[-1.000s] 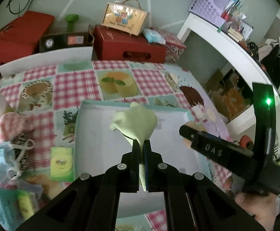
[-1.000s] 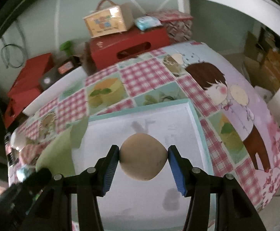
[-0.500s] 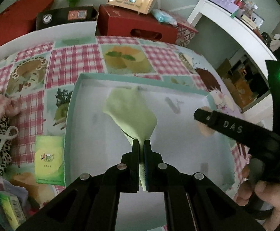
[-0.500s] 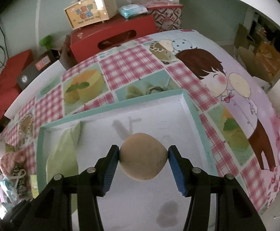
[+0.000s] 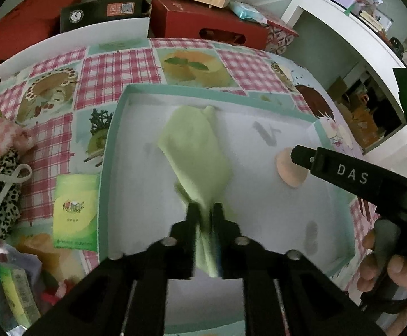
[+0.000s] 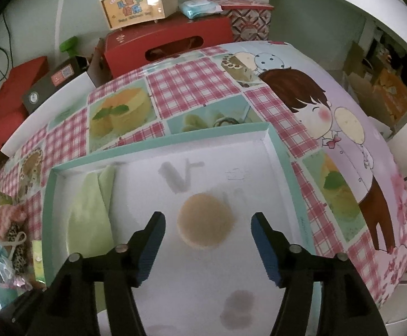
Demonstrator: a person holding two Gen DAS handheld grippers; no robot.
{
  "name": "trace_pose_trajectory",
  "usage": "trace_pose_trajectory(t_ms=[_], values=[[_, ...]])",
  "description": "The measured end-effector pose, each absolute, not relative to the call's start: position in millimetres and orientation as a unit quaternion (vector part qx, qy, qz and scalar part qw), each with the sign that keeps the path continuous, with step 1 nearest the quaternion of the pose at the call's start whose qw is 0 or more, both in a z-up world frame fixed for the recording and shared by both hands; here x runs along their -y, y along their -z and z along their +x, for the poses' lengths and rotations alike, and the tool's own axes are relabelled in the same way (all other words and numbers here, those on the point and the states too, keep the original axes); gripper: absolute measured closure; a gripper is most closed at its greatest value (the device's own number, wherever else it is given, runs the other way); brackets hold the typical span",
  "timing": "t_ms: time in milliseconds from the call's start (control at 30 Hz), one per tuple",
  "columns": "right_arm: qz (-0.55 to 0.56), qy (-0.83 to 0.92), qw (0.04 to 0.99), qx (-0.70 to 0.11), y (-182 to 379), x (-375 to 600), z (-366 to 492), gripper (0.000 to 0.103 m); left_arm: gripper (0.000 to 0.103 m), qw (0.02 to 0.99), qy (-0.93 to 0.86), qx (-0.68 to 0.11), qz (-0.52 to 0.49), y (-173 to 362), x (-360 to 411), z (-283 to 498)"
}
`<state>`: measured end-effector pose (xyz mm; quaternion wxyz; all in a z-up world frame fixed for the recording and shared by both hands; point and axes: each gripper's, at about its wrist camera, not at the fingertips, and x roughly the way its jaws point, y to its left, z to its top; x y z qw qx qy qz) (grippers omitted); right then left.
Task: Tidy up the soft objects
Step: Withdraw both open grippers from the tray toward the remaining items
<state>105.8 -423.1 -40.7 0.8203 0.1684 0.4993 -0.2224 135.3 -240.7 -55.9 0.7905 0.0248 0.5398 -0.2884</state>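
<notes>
A shallow white tray with a teal rim [image 5: 113, 128] [image 6: 279, 145] lies on the patterned tablecloth. My left gripper [image 5: 205, 210] is shut on a pale green cloth [image 5: 195, 145], whose far part drapes onto the tray floor; the cloth also shows in the right wrist view [image 6: 88, 212]. My right gripper [image 6: 206, 224] is open over the tray, its blue pads either side of a round tan sponge [image 6: 205, 219] that lies on the tray floor. In the left wrist view the sponge [image 5: 289, 172] sits partly behind the right gripper's finger.
Left of the tray lie a green packet [image 5: 74, 210], a pink check and leopard-print soft pile [image 5: 4, 151] and more packets. Red boxes [image 5: 206, 28] and a yellow carry box [image 6: 139, 0] stand beyond the table's far edge. A white shelf [image 5: 343, 28] is at the right.
My right gripper has opened and let go of the tan sponge, which now lies in the tray. The left gripper has lowered the green cloth further onto the tray floor.
</notes>
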Motion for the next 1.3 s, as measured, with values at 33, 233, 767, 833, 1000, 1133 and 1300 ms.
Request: trace_pose_trajectory(t_ms=[33,233,767,833,1000,1133,1300], values=[[0.169,0.222,0.821,-0.499,40,424,105,0.029,0.073,0.791,0.289,-0.539,0.025,55,241,134],[0.169,0.225,0.823,-0.493,36,427,101,0.024,0.058,0.797,0.29,-0.528,0.037,48,243,127],[0.149,0.249,0.828,-0.479,18,431,89,0.013,0.022,0.813,0.262,-0.519,0.029,39,234,130],[0.143,0.25,0.829,-0.479,17,430,89,0.012,0.02,0.815,0.259,-0.518,0.027,38,233,130],[0.129,0.265,0.834,-0.467,11,431,84,0.0,0.008,0.818,0.25,-0.517,0.023,39,230,131],[0.141,0.262,0.836,-0.46,9,434,82,0.0,0.008,0.821,0.246,-0.515,0.02,38,228,132],[0.146,0.255,0.838,-0.46,10,433,83,0.0,0.008,0.824,0.24,-0.513,0.013,37,223,134]])
